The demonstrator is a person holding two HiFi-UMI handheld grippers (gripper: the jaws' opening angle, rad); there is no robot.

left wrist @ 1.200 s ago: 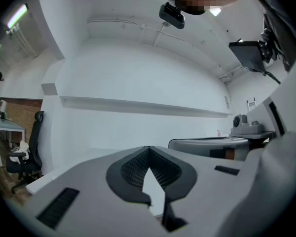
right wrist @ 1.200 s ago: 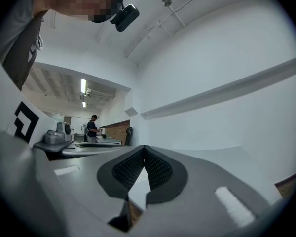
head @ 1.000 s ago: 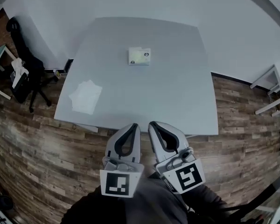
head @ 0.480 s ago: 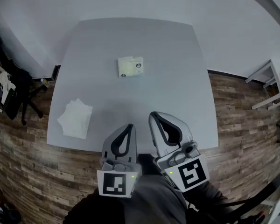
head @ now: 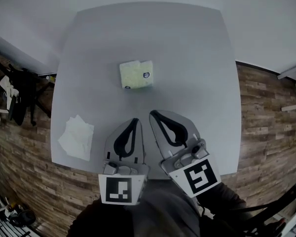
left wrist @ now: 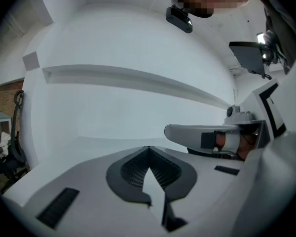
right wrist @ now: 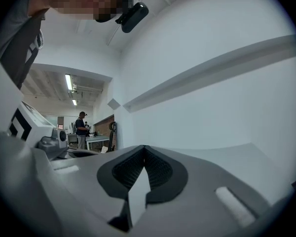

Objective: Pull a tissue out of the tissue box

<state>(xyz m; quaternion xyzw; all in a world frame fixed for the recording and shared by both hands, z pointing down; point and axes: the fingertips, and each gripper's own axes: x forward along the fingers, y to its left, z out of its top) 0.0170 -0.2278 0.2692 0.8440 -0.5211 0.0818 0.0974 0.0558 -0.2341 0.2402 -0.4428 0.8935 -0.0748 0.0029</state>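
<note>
Tissue box (head: 136,74) on grey table (head: 192,58)

Square grey table (head: 187,58) on a brown wood-plank floor (head: 266,112), plain white wall (head: 266,14) behind, a ledge (right wrist: 212,68) running along it, black office chair (head: 19,93) left of the table, ceiling strip lights (right wrist: 67,81) over a farther room, a person (right wrist: 81,127) standing there

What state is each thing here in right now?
left gripper: shut, empty.
right gripper: shut, empty.
tissue box: flat on the table, untouched, ahead of both grippers.
loose tissue: lying rumpled by the table's left edge.
</note>
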